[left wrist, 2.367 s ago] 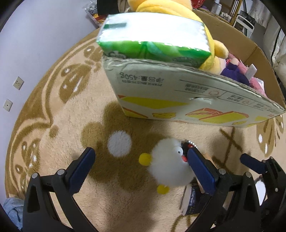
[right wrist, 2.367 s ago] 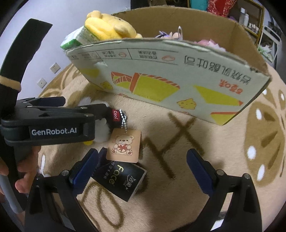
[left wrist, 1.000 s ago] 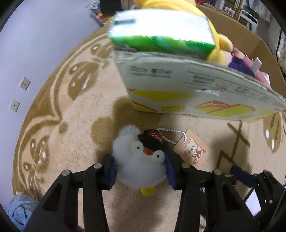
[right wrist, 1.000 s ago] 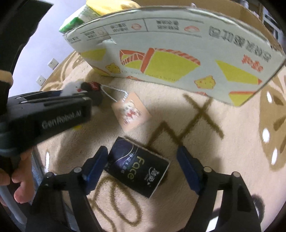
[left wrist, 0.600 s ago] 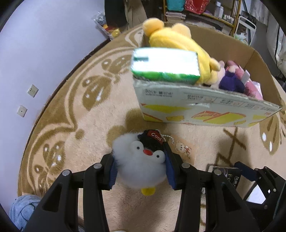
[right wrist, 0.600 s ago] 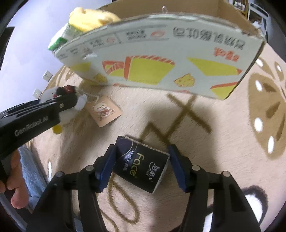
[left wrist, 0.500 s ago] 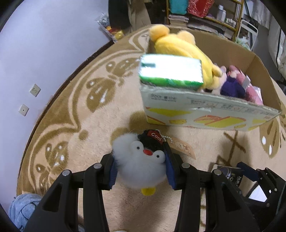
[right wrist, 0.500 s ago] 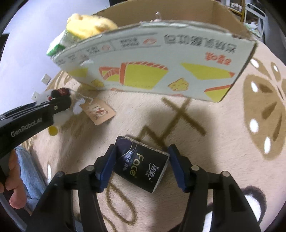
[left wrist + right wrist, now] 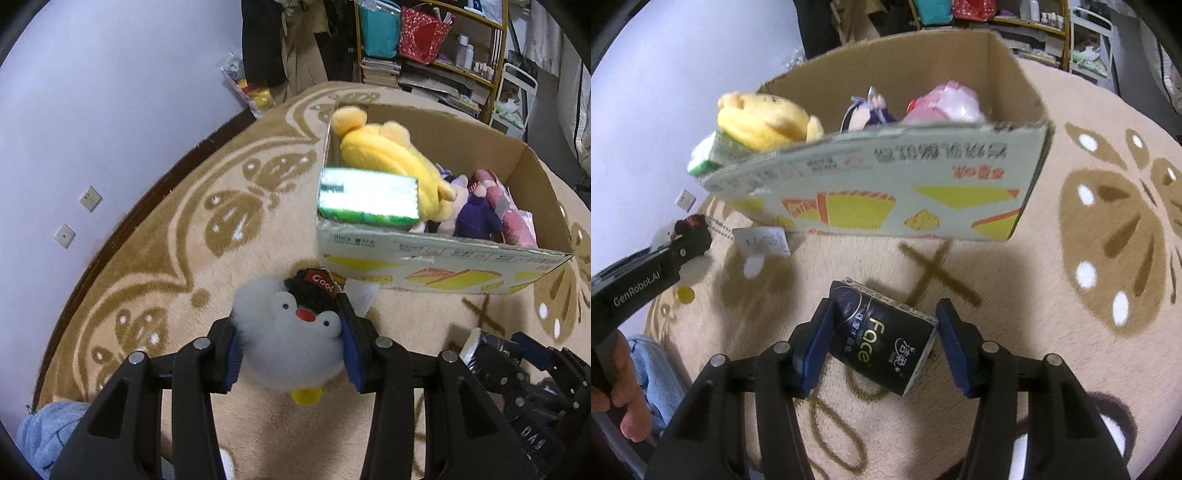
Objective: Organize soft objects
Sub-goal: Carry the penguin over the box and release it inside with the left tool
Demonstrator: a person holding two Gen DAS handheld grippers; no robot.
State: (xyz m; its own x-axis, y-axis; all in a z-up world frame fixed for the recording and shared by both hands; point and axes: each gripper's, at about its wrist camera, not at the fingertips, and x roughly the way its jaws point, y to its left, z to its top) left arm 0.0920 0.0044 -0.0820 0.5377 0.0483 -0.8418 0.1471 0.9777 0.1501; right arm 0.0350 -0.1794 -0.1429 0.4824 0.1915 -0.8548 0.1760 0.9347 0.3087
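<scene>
Left gripper point(image 9: 291, 354) jaws clamp the white plush penguin point(image 9: 291, 339) squarely between them; right gripper point(image 9: 886, 347) jaws, just closing, grip the black tissue pack point(image 9: 882, 339) above the rug point(image 9: 1071, 332).

a beige carpet point(image 9: 155, 236) with brown leaf and flower motifs covers the floor. directly on it stands an open cardboard box point(image 9: 886, 184), printed with yellow shapes. a brown cross motif point(image 9: 938, 273) lies just before the box.

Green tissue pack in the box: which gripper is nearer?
Left. The left gripper, holding the penguin toy, is just short of the green tissue pack; the right gripper is farther along the box.
</scene>
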